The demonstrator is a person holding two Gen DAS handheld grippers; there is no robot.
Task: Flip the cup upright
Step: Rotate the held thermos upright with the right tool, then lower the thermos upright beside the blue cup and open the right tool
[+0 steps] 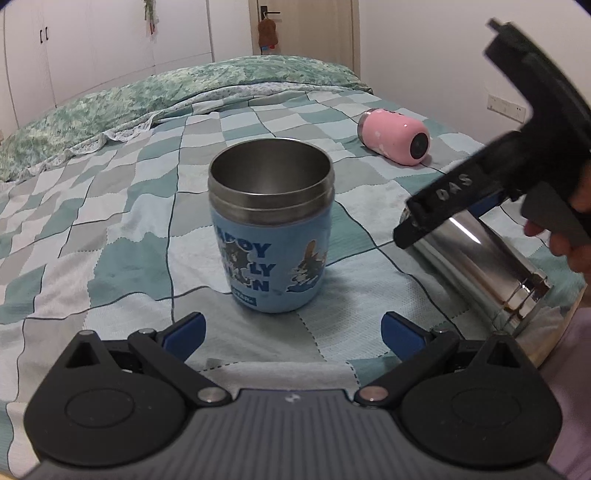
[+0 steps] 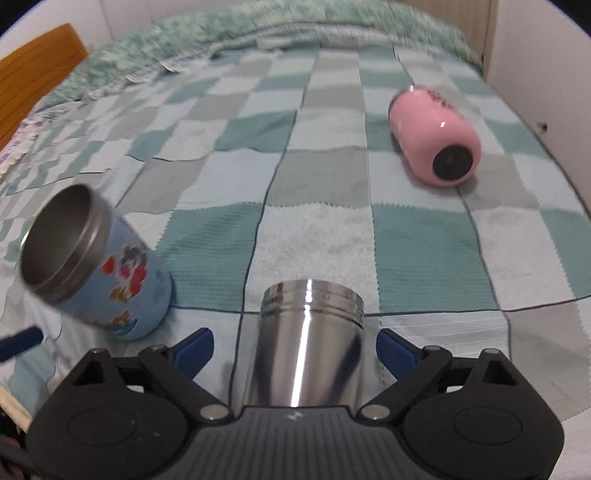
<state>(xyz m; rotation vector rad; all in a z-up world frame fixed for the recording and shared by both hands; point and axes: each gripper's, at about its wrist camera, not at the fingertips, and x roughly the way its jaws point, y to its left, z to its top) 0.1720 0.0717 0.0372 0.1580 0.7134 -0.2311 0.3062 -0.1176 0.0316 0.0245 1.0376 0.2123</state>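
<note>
My right hand-held gripper [image 2: 294, 349] straddles the lying steel cup [image 2: 308, 339], jaws open; left hand-held gripper [image 1: 293, 330] is open, empty. Slick steel may roll on the soft bed [image 2: 314, 155] toward nine o'clock, bumping the blue cup [image 2: 107, 280].

We see a checked green-and-white bedspread [image 1: 110, 206] with a rumpled green quilt [image 1: 155, 92] behind it, and white wardrobe doors [image 1: 92, 37] beside a closed door [image 1: 266, 22].

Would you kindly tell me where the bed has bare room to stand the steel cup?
Bare checked blanket lies between blue cup, pink cup and steel cup. It is crowded around the right gripper.
</note>
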